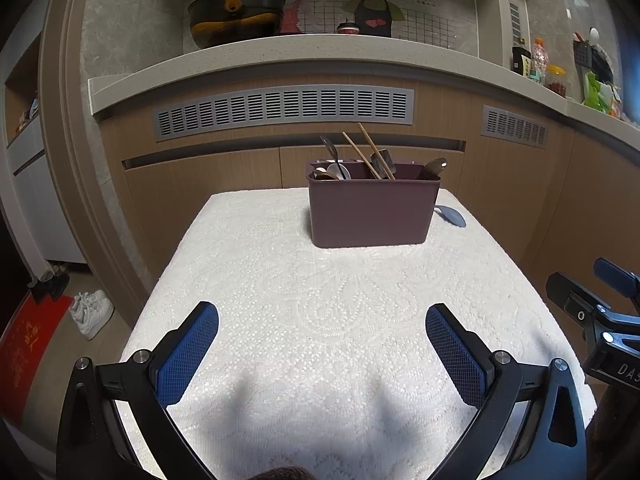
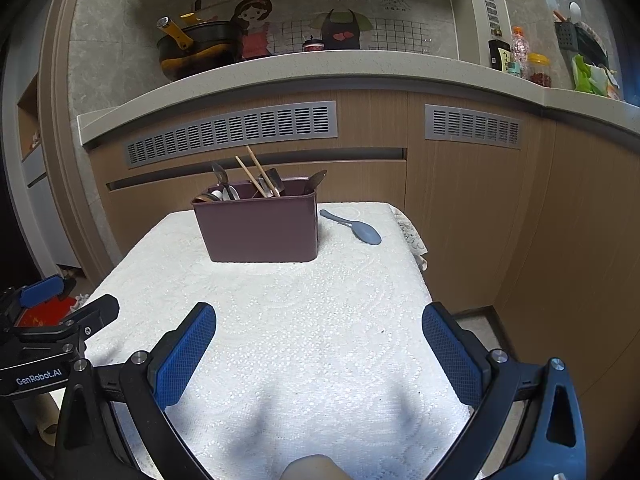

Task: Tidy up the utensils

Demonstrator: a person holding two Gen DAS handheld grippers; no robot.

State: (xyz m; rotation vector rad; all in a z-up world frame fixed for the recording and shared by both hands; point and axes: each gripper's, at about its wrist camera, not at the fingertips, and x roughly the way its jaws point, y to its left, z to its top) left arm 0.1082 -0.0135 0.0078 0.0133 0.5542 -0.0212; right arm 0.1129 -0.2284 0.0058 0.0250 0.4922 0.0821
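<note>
Both grippers idle near the table's front edge: left gripper (image 1: 322, 354) and right gripper (image 2: 319, 354) spread wide, holding nothing. One blue spoon (image 2: 354, 227) lies flat on the white cloth (image 2: 320, 320), just right of the maroon caddy (image 2: 260, 228), which already holds chopsticks (image 2: 260, 172) and metal utensils. Spoon looks like light plastic, probably stiff and a bit slick. Pinch mid-handle; it sits low on the soft cloth.
</note>
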